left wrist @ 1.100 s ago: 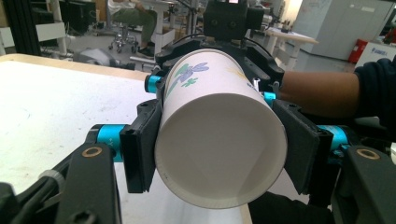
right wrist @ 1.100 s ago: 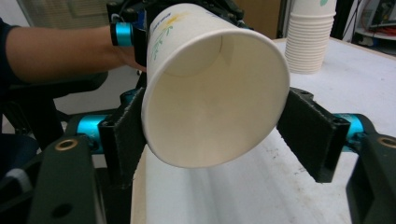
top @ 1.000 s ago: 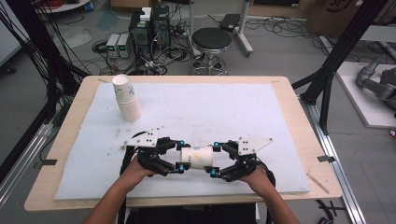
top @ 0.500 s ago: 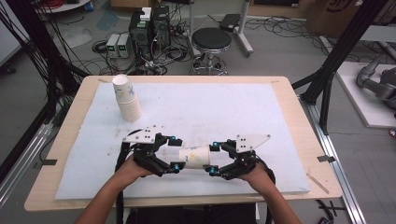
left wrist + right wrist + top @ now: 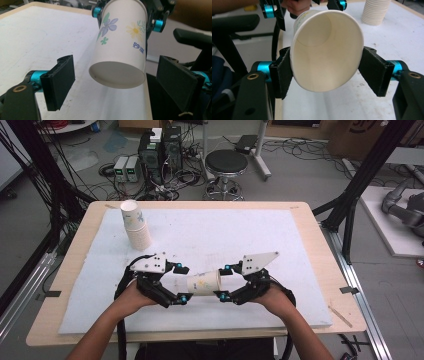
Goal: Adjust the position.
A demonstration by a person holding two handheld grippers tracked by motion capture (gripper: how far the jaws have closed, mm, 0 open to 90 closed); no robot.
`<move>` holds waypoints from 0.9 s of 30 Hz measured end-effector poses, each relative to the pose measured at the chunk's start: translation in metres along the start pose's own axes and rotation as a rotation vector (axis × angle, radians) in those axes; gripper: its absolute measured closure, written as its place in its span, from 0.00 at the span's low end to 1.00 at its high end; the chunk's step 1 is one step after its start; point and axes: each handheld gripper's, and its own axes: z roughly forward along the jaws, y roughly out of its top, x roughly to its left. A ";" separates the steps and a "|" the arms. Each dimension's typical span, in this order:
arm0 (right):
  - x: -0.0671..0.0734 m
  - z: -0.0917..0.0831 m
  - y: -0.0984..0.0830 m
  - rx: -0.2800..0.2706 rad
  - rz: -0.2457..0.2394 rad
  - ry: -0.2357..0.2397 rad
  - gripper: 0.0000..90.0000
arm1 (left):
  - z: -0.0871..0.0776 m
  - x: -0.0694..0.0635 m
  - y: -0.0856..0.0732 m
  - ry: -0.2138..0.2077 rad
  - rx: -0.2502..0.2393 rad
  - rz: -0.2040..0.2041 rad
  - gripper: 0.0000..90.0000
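Observation:
A flower-printed paper cup (image 5: 202,282) lies level just above the white mat, between my two grippers. My right gripper (image 5: 223,281) is shut on its rim. In the right gripper view the pads squeeze the cup's mouth (image 5: 324,50) into an oval, right gripper (image 5: 327,72). My left gripper (image 5: 181,284) is open around the cup's base, its jaws having just opened. In the left gripper view the base (image 5: 117,75) hangs between the left gripper's (image 5: 116,86) pads with a gap on each side.
A stack of paper cups (image 5: 136,225) stands at the mat's far left, also in the right gripper view (image 5: 375,11). The white mat (image 5: 240,232) covers most of the wooden table (image 5: 320,250). A stool (image 5: 227,162) and electronics sit on the floor beyond.
My left gripper's jaws have opened off the cup's base. The right gripper has risen slightly with the cup still in its grip.

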 end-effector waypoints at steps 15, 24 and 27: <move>0.001 0.013 0.025 0.170 -0.080 -0.002 0.35 | 0.010 -0.001 0.008 0.004 0.104 0.039 0.18; 0.002 0.021 0.038 0.256 -0.125 0.000 0.35 | 0.017 0.000 0.008 0.006 0.183 0.067 0.19; 0.003 0.023 0.042 0.290 -0.139 -0.004 0.35 | 0.019 0.000 0.009 0.004 0.199 0.071 0.19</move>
